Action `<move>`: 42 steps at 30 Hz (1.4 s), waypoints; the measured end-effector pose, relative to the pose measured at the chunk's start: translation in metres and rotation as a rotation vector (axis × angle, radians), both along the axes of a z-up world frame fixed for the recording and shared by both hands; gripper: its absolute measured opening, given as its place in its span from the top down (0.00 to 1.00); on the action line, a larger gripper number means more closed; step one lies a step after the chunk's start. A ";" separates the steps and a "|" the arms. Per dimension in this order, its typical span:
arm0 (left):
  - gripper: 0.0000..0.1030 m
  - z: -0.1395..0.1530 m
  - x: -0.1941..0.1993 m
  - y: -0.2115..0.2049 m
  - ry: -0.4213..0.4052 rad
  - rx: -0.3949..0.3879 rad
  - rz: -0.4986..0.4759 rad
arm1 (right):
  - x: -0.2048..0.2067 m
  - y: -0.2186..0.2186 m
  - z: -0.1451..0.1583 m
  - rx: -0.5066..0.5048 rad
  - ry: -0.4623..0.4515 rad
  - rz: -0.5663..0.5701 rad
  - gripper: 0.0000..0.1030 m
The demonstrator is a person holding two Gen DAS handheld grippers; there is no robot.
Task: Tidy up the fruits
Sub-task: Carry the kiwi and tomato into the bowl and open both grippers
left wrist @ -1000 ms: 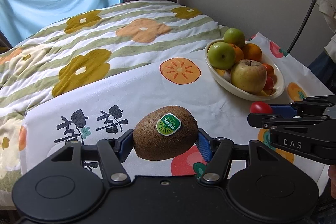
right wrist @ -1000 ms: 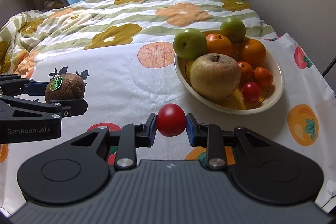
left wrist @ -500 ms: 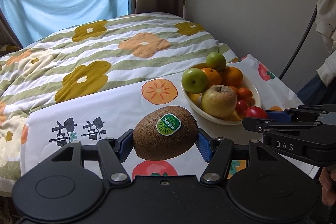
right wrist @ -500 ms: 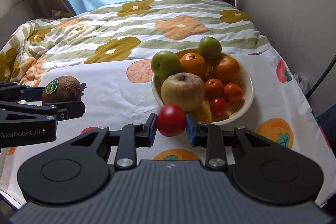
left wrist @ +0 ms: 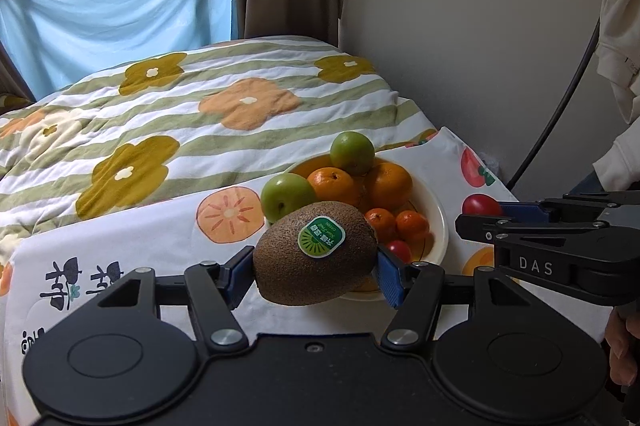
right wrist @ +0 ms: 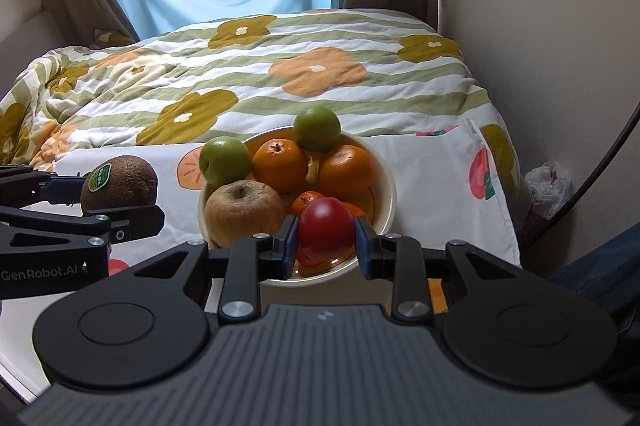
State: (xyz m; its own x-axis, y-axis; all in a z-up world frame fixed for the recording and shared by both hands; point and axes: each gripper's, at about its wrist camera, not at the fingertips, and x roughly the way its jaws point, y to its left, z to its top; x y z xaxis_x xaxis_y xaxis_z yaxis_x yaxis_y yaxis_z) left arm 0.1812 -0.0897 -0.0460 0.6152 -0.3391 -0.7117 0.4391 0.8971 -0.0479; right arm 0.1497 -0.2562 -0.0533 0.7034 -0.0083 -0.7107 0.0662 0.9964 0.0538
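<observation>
Left gripper [left wrist: 316,268] pinching a kiwi [left wrist: 316,253] across its ends, blue pads on both tips, long axis lying crosswise between the fingers, sticker facing up. Right gripper [right wrist: 326,240] pressed onto a small red tomato [right wrist: 326,228], pads on its two sides.

Outward from the left gripper: fruit bowl [left wrist: 438,222] just beyond the kiwi, toward 1 o'clock in the left wrist view, partly hidden behind the fruit. Outward from the right gripper: same bowl directly ahead at 12 o'clock, its near rim showing just under the fingertips, tomato overlapping the bowl's inside.

In the bowl: two green apples, a brownish apple [right wrist: 244,212] at the near left, two large oranges, small tangerines and another small red fruit. Free room seemingly at the near right of the bowl, beside the brownish apple.

Relation that matters: right gripper looks closer, judged already about over the near rim; left gripper a little further off at 9 o'clock from it in the right wrist view, with the kiwi short of the rim. Likely next: tomato lowered in first, kiwi brought across toward 1 o'clock afterwards. Crosswise kiwi probably needing a flat spot so as not to roll off the heap.

Around it all: fruit-print cloth [left wrist: 132,246] under the bowl, flowered quilt behind.
</observation>
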 end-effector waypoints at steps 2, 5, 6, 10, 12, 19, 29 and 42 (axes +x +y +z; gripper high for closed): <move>0.35 -0.002 0.005 -0.013 0.001 0.000 0.002 | 0.006 -0.013 -0.001 0.002 0.001 0.006 0.57; 0.35 -0.006 0.014 -0.035 -0.002 0.008 0.004 | 0.016 -0.032 -0.005 0.007 0.004 0.014 0.57; 0.35 -0.008 0.018 -0.042 -0.001 0.009 0.005 | 0.019 -0.037 -0.007 0.008 0.006 0.016 0.57; 0.35 -0.015 0.033 -0.067 -0.002 0.021 0.013 | 0.031 -0.058 -0.015 0.013 0.016 0.031 0.57; 0.35 -0.018 0.038 -0.077 -0.010 0.035 0.012 | 0.035 -0.066 -0.018 0.020 0.017 0.035 0.57; 0.35 -0.039 0.060 -0.106 0.002 0.078 0.012 | 0.054 -0.082 -0.030 0.030 0.036 0.079 0.57; 0.35 -0.057 0.077 -0.116 0.043 0.112 0.043 | 0.067 -0.084 -0.041 0.045 0.057 0.141 0.57; 0.13 -0.050 0.080 -0.108 0.038 0.091 0.100 | 0.069 -0.089 -0.045 0.050 0.072 0.145 0.57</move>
State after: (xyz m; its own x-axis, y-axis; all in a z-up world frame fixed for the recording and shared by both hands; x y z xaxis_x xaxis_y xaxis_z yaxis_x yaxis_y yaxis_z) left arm 0.2607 -0.1980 -0.0960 0.6148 -0.2103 -0.7601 0.3467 0.9378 0.0210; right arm 0.2185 -0.3449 -0.0988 0.6416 0.1261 -0.7566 -0.0721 0.9919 0.1041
